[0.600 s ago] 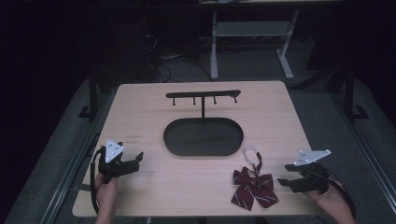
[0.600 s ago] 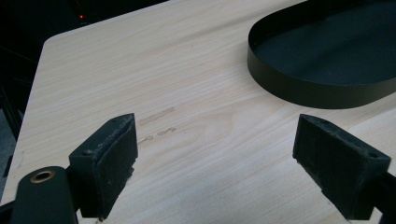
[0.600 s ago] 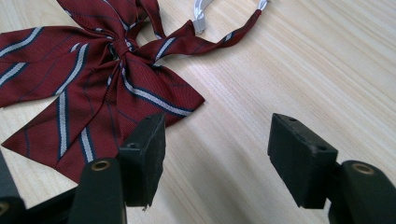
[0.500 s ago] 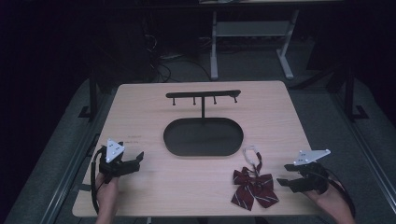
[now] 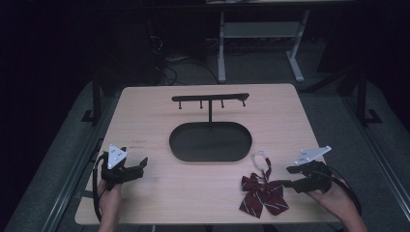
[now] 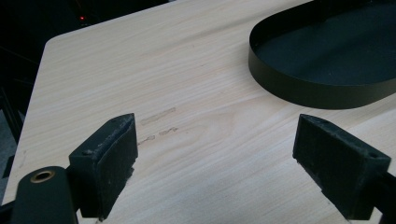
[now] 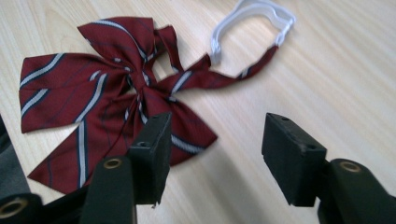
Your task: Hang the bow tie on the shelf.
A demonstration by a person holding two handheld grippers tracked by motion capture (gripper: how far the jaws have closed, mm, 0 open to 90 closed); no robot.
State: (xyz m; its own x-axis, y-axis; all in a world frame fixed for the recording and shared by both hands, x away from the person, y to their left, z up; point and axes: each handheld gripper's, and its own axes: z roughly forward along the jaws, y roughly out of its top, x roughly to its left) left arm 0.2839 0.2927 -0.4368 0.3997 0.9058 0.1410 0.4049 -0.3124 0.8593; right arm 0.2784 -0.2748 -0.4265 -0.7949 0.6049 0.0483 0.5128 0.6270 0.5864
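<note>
A dark red striped bow tie [image 5: 261, 193] [image 7: 116, 93] with a white elastic loop [image 5: 261, 158] [image 7: 252, 23] lies flat on the wooden table [image 5: 159, 121] near its front right. My right gripper [image 5: 287, 176] [image 7: 215, 149] hovers just right of the bow, jaws open and pointing at it, nothing between them. My left gripper [image 5: 142, 164] [image 6: 215, 163] rests at the front left, jaws wide open over bare wood, aimed toward the black oval tray [image 5: 211, 141] [image 6: 327, 60].
A black stand with a hook bar [image 5: 211, 98] rises from the back rim of the oval tray at mid-table. Beyond the table's far edge stands a white metal frame [image 5: 256, 34] on a dark floor.
My right gripper has edged slightly left toward the bow tie. The left gripper and the bow tie have stayed where they were.
</note>
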